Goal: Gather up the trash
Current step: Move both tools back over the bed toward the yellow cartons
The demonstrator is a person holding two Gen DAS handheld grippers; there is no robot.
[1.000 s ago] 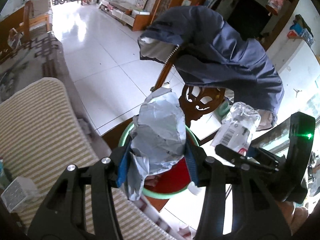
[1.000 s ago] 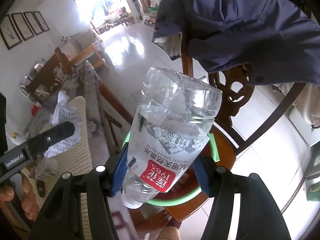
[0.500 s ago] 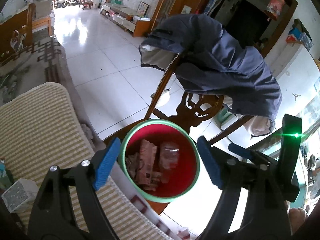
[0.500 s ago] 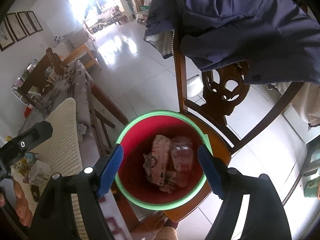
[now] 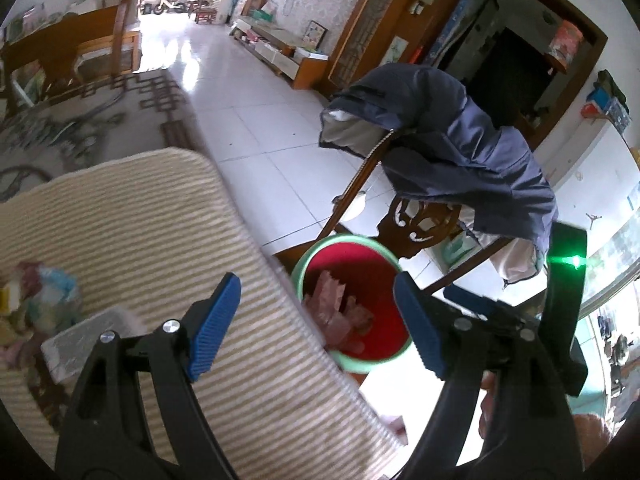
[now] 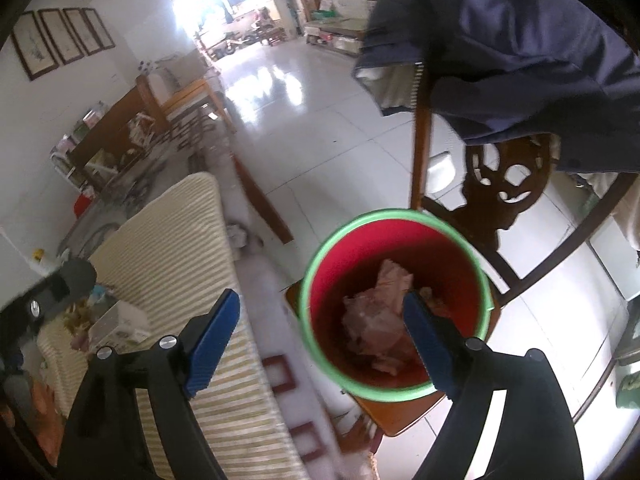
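A red bucket with a green rim (image 5: 308, 258) (image 6: 320, 248) stands on a wooden chair seat beside the table. Crumpled trash (image 5: 338, 312) (image 6: 376, 316) lies inside it. My left gripper (image 5: 316, 322) is open and empty, over the table edge left of the bucket. My right gripper (image 6: 320, 338) is open and empty, above the bucket's left rim. More trash (image 5: 36, 300) and a small white box (image 5: 92, 340) (image 6: 120, 324) lie on the striped table mat at the left.
A striped mat (image 5: 140, 232) (image 6: 176, 240) covers the table. A dark wooden chair (image 5: 424, 224) (image 6: 504, 184) with a navy jacket (image 5: 460, 152) (image 6: 520, 40) over its back stands behind the bucket. White tiled floor (image 5: 256, 128) stretches beyond.
Both grippers opened and dropped their loads, the crumpled foil bag and the plastic bottle, into the bucket. Both have since swung left toward the table.
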